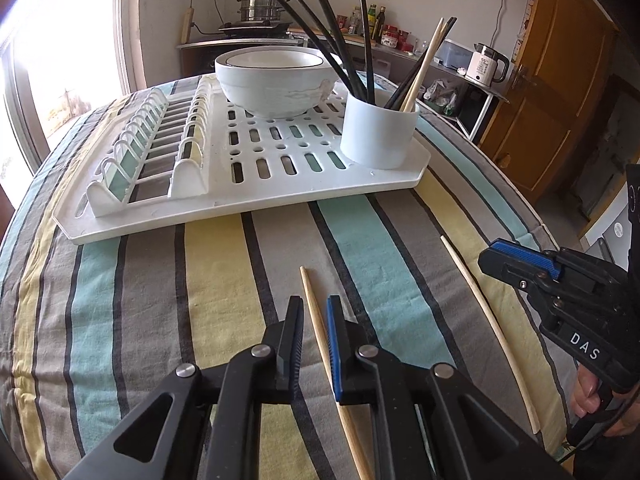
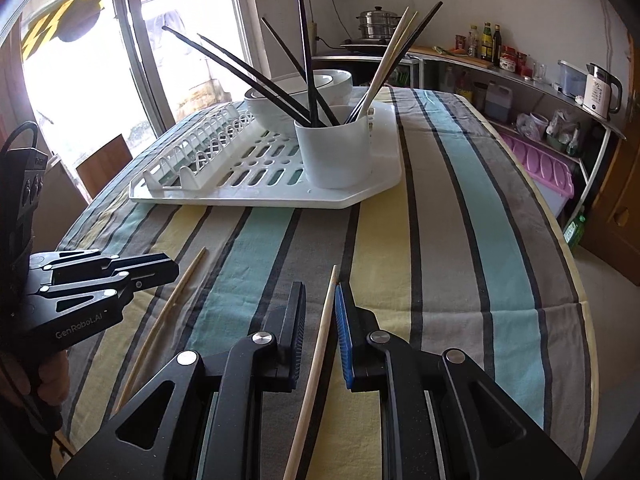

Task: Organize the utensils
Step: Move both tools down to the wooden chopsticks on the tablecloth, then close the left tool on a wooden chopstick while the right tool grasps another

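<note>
- Left wrist view: I'm looking down past the left gripper (image 1: 314, 300) at the striped tablecloth (image 1: 180, 280), on the near side of the white drying rack (image 1: 240, 208).
- Its fingers stand slightly apart, released. The left-hand chopstick (image 1: 317, 320), pale wood, lies on the cloth in line with the gap, close by the blue pad, with cloth showing between it and the black finger. I see no squeeze on it.
- That chopstick lies just short of the rack's near edge, pointing toward it.
- Off the rack's near right corner, the right-hand chopstick (image 1: 494, 328) lies on the cloth, well apart from the first.
- The right gripper (image 1: 492, 254) hangs close above that chopstick's far end, side-on. From here I cannot tell how its jaws stand.
- On the rack, a white bowl (image 1: 272, 88) sits at the back. A white cup (image 1: 380, 136) at the near right corner holds dark chopsticks (image 1: 344, 40) and a pale one (image 1: 424, 68).
- Right wrist view: the right gripper (image 2: 320, 292) is before the rack's near edge, fingers a little apart and gripping nothing. The right-hand chopstick (image 2: 319, 360) runs up the gap, its tip beside the blue pad.
- The left gripper (image 2: 174, 268) hovers to the left, with the left-hand chopstick (image 2: 172, 308) on the cloth past its tips.
</note>
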### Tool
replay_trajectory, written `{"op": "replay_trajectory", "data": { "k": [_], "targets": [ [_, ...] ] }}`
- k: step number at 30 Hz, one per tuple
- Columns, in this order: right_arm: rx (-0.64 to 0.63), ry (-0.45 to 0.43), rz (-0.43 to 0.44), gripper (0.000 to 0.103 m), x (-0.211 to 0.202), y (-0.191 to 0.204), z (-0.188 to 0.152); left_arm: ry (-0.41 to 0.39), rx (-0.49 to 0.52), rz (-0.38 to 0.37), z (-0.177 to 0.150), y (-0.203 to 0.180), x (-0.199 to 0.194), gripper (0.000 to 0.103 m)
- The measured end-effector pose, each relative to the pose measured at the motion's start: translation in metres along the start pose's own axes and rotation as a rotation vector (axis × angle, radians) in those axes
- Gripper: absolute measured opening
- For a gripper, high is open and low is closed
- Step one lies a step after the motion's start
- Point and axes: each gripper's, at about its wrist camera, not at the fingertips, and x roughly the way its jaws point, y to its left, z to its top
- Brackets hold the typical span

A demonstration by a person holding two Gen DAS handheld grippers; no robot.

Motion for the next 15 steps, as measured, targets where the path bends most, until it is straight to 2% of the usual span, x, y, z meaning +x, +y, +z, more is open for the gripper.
{"op": "replay_trajectory", "data": {
  "k": [4, 12, 15],
  "targets": [
    [-0.009, 0.043, -0.002, 0.016, 0.014, 0.001, 0.002, 0.031, 0.005, 0.014, 0.005, -0.002, 0.012, 0.011],
    [-0.029, 0.086, -0.030, 0.015, 0.031, 0.002, 0.006, 0.024, 0.032, 0.043, 0.010, -0.009, 0.018, 0.011],
    [-0.056, 0.092, -0.054, 0.011, 0.032, 0.007, 0.009, 0.016, 0.045, 0.057, 0.011, -0.012, 0.019, 0.011]
  ]
}}
